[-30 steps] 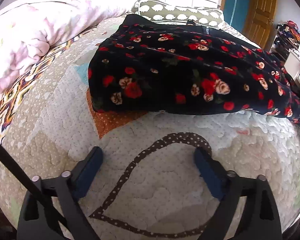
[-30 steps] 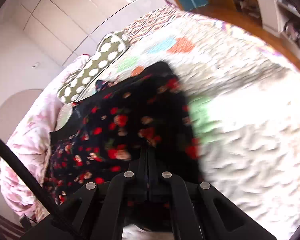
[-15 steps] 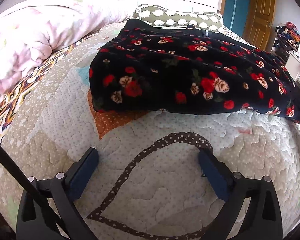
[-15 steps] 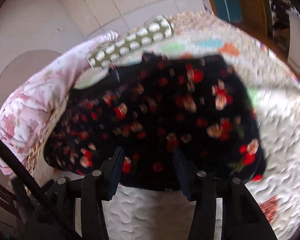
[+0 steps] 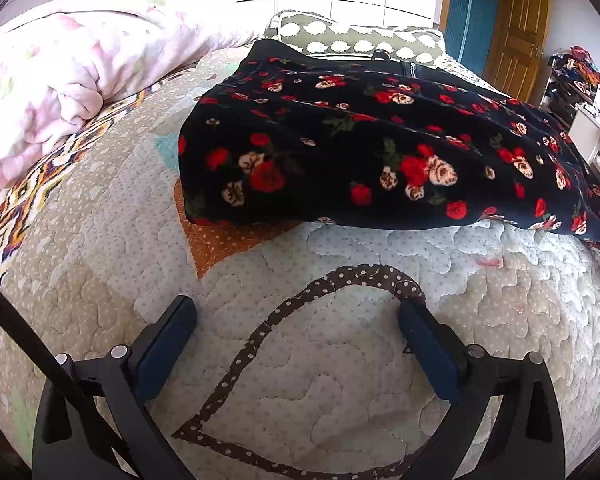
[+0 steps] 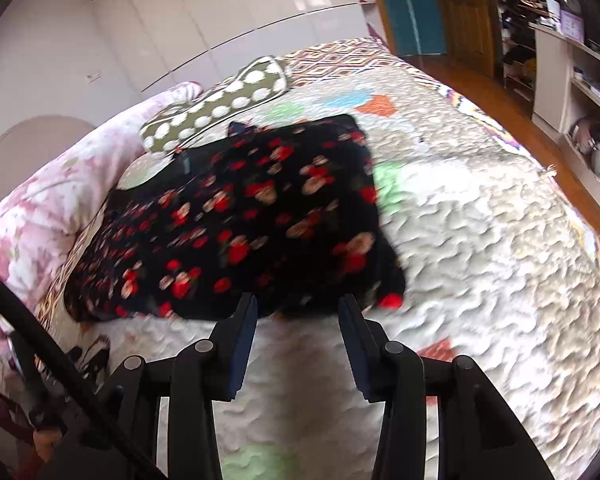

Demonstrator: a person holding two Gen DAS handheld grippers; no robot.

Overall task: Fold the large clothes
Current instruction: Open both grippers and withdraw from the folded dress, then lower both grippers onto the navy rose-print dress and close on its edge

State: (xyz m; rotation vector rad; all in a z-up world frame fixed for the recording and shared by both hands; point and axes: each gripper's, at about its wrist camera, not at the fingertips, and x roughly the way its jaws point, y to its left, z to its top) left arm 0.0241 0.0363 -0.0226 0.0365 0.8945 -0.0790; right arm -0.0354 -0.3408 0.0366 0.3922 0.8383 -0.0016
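Observation:
A black garment with red and cream roses (image 5: 380,152) lies folded into a thick flat bundle on the quilted bed (image 5: 340,360). My left gripper (image 5: 298,322) hovers wide open over bare quilt, a short way in front of the garment's near edge, with nothing between its fingers. In the right wrist view the same garment (image 6: 252,216) lies just beyond my right gripper (image 6: 298,314). Its jaws are opening, and only quilt shows between them. The garment's near edge sits right past the fingertips, apart from them.
A pink floral duvet (image 5: 60,80) is heaped along the left of the bed. A green pillow with white dots (image 5: 356,38) lies behind the garment. Shelves with clutter (image 6: 580,80) and a wooden door (image 5: 516,28) stand to the right, beyond the bed's edge.
My right gripper has let go of the garment's edge, opened, and drawn back off it. The garment now lies flat. My left gripper stayed put and widened slightly.

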